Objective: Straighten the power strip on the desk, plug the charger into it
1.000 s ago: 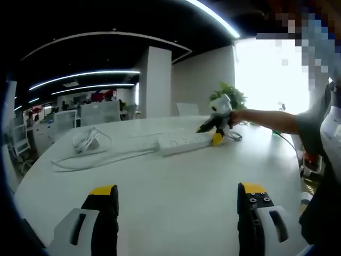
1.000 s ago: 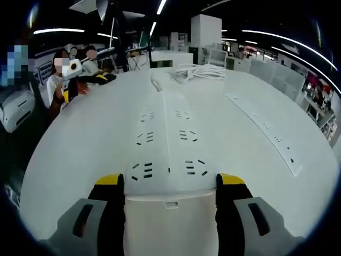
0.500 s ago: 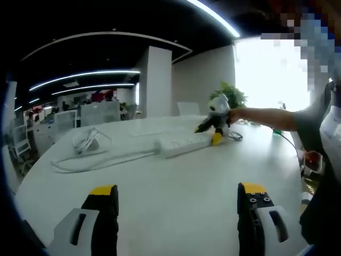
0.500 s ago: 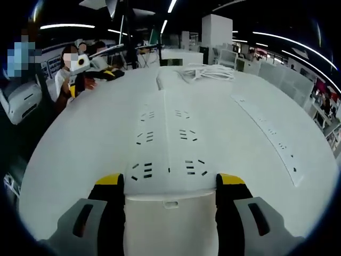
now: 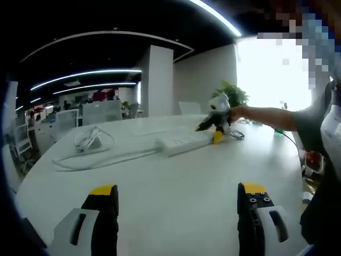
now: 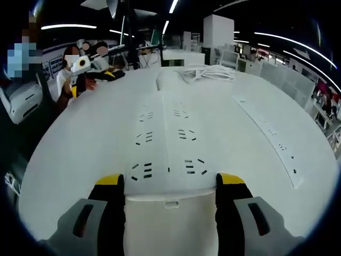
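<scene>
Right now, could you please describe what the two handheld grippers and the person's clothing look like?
The left gripper has two black jaws with yellow tips on light grey bodies with slotted openings. The right gripper has the same black jaws, yellow tips and grey bodies. The person's sleeve is short and grey.

— What did the left gripper (image 5: 177,205) look like?

— In the left gripper view it had 2 black jaws, each capped with a yellow tip. Light grey plastic housings sat at their bases, each with a dark oblong slot. The right-hand jaw showed several small round screw holes below its yellow cap.

— And the right gripper (image 6: 169,194)?

— The same build in the right gripper view: 2 black jaws with yellow tips, grey slotted housings at the bottom corners.

— What did the person wear?

— A short grey sleeve (image 5: 311,125) over a white top (image 5: 331,133), seen at the right edge of the left gripper view.
</scene>
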`<state>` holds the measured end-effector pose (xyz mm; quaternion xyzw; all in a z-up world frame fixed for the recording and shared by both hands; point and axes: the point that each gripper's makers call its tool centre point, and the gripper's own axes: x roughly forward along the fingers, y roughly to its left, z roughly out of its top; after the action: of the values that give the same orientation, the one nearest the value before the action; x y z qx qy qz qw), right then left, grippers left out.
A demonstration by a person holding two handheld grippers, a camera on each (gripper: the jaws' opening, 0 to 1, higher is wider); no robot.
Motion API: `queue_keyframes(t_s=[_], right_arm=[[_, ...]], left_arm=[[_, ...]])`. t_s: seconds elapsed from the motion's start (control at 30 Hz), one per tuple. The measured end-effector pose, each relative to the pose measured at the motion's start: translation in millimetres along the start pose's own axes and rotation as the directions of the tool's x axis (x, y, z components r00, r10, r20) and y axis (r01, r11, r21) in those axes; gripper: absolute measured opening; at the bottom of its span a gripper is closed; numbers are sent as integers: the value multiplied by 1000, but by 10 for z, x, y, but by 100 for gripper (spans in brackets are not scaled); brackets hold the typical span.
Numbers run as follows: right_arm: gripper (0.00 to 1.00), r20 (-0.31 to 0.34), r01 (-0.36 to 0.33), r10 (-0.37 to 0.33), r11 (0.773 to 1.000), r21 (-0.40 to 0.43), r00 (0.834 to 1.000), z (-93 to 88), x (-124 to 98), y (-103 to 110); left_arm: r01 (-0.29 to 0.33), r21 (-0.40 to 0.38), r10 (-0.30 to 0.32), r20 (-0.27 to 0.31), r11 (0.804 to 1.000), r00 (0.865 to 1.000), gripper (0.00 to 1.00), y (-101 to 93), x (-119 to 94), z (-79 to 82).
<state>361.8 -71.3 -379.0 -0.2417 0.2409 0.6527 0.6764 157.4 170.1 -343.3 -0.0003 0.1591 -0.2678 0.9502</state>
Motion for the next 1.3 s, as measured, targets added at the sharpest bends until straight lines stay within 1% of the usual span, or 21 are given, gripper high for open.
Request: queue_keyframes(t_s=[0.27, 0.5, 0.77, 0.8, 0.83, 0.87, 0.9, 0.93, 1.03, 1.2, 1.3], right_arm=[[68, 12, 6, -6, 1000, 11, 1000, 3, 4, 4], [68, 2, 6, -6, 1000, 9, 1000, 0, 6, -16], [70, 10, 8, -8, 1000, 10, 1000, 0, 10, -27], [81, 10, 12, -12, 999, 35, 1000, 2, 15, -27], [97, 14, 11, -12, 997, 75, 1000, 3, 32, -14], [99, 11, 6, -7, 998, 63, 1000, 11, 43, 4], [100, 1, 10, -10, 998, 58, 1000, 11, 27, 22], [100, -1, 23, -23, 999, 46, 1000, 28, 36, -15], [100, 5, 32, -32, 998, 57, 999, 49, 14, -49], [100, -8, 45, -45, 998, 53, 999, 22, -17, -80], [100, 4, 76, -76, 996, 55, 997, 28, -57, -111]], left_arm=[[0, -1, 0, 1, 1000, 1000, 95, 13, -9, -3], [6, 1, -6, 1, 1000, 1000, 94, -2, 7, -8], [1, -2, -1, 3, 1000, 1000, 95, -4, -8, -10], [1, -2, -1, 3, 1000, 1000, 95, -5, -10, -11], [2, -2, -2, 2, 1000, 1000, 95, -7, -12, -12], [2, -1, -2, 2, 1000, 1000, 95, -9, -13, -14], [2, -1, -2, 1, 1000, 1000, 95, -11, -14, -15], [2, 0, -2, 0, 1000, 1000, 95, -13, -15, -16], [2, -1, -2, 1, 1000, 1000, 95, -17, -21, -14], [-3, 1, 3, 4, 1000, 1000, 95, -12, -47, -4], [-6, 0, 6, 6, 1000, 1000, 95, -14, -62, 0]])
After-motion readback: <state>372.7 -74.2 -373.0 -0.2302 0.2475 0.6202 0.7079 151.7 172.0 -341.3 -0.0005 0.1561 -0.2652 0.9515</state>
